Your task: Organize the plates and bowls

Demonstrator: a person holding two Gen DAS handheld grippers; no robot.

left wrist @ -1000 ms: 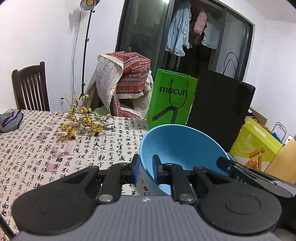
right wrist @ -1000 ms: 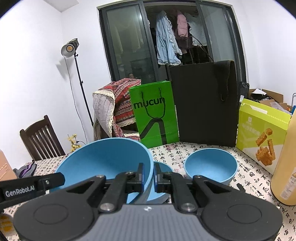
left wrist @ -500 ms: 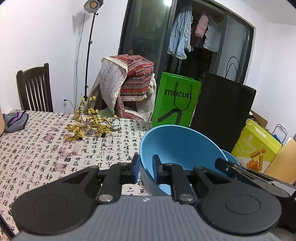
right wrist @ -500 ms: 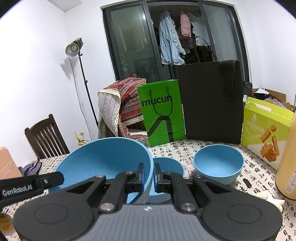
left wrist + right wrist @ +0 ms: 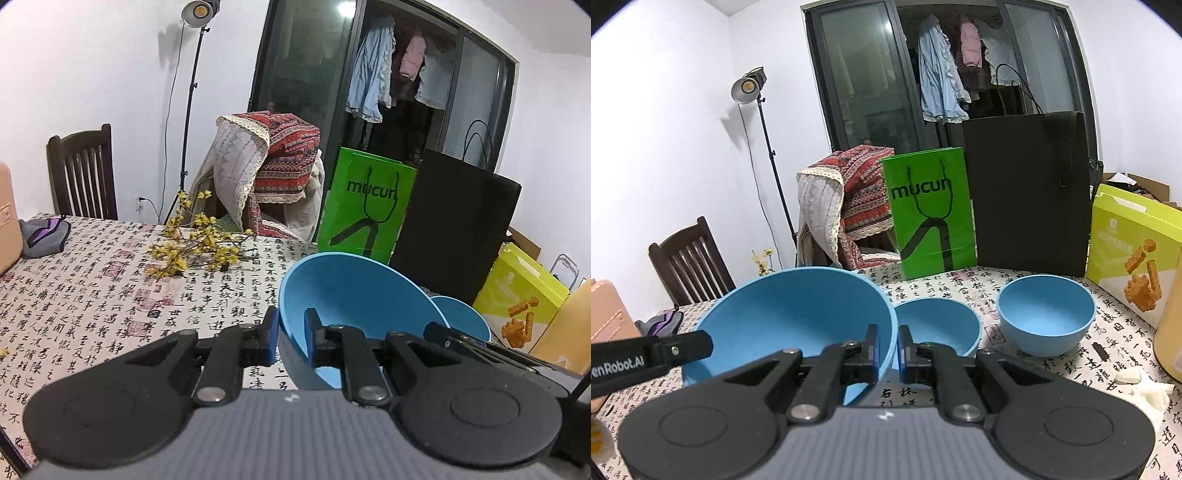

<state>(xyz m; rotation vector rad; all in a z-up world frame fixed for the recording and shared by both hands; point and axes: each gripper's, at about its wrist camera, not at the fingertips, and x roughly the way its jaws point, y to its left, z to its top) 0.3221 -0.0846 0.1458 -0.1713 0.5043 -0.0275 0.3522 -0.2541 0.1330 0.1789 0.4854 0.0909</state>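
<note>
Big blue bowl pinched on opposite sides of its rim: left gripper clamped narrow on the near-left edge, one finger outside the wall, the other inside; right gripper clamped narrow on the right edge the same way. Bowl tipped a bit in the left wrist view, open side facing up and toward the camera. Can't tell if its base touches the tablecloth or hangs just above it.

Just past the right gripper's fingertips, slightly right: a mid-size blue bowl sitting on the cloth, tucked close behind the big one's rim. Further right and ahead of that gripper, a third blue bowl, upright, apart from the others. Only one of these peeks out behind the big bowl in the left view.

Straight ahead of both grippers at the far table edge: green mucun bag and a black paper bag side by side, both standing. Yellow-green snack box off to the right of the right gripper. Sprig of yellow flowers lying ahead-left of the left gripper, grey-purple pouch way out left. Chair draped with patterned blankets and a studio lamp beyond the table.
</note>
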